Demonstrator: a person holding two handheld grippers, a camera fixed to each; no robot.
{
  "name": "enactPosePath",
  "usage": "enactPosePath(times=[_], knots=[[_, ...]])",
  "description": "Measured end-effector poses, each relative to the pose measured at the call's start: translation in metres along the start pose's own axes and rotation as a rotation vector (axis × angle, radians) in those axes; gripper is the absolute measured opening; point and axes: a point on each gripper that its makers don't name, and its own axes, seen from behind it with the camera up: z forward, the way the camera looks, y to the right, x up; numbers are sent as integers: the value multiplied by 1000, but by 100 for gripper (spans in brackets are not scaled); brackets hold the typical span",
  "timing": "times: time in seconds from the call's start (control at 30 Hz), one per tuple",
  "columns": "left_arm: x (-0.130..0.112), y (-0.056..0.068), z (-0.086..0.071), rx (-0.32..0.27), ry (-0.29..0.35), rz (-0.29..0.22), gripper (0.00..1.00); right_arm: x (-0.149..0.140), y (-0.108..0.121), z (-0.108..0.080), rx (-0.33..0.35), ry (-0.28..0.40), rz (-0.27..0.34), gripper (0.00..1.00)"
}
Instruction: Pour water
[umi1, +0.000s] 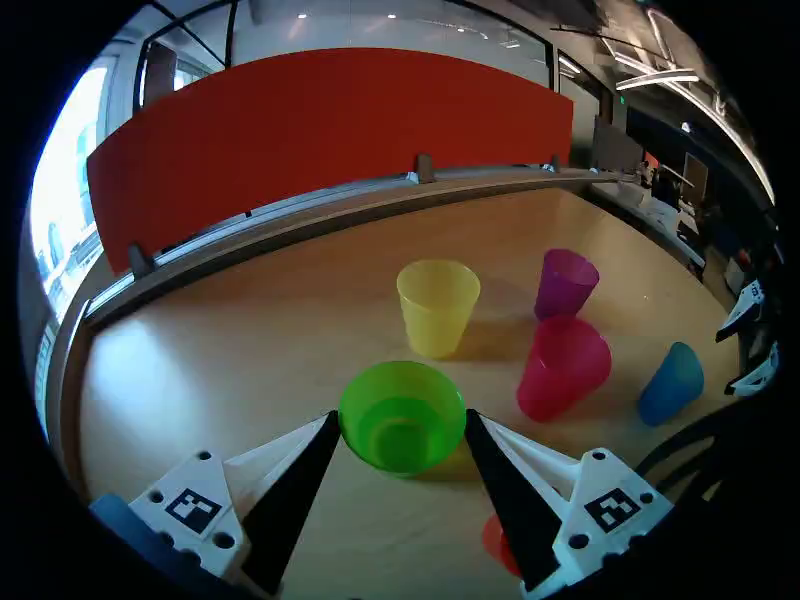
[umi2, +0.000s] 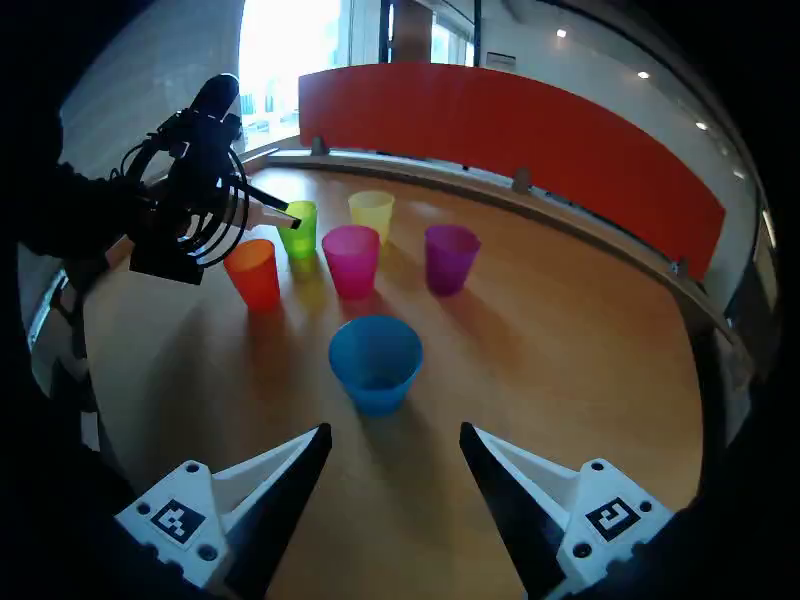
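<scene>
Left tongs (umi1: 401, 418) spread, flanking translucent green plastic cup (umi1: 400, 395); likely light, thin-walled, slippery: pinch mid-wall. Right tongs (umi2: 392, 428) spread.

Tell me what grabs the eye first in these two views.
The cluster of bright plastic cups on the wooden table: a green cup sits between the open fingers of the left gripper, and a blue cup stands just ahead of the open right gripper. Behind them, a long red panel runs along the table's far edge.
</scene>
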Motion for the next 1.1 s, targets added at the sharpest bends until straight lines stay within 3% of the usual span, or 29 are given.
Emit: enactPosePath(times=[0.3,0.6,0.8,1.1], knots=[[7,-2,-5,11,20,-16,91,0,1,-5,1,9,-12,100],[34,3,-21,5,78,-38,91,7,4,-9,-1,30,-16,100],[55,3,-43,18,125,-39,91,17,6,-11,-2,58,-19,100],[71,2,-95,84,188,-64,91,25,11,-19,-10,106,-18,100]])
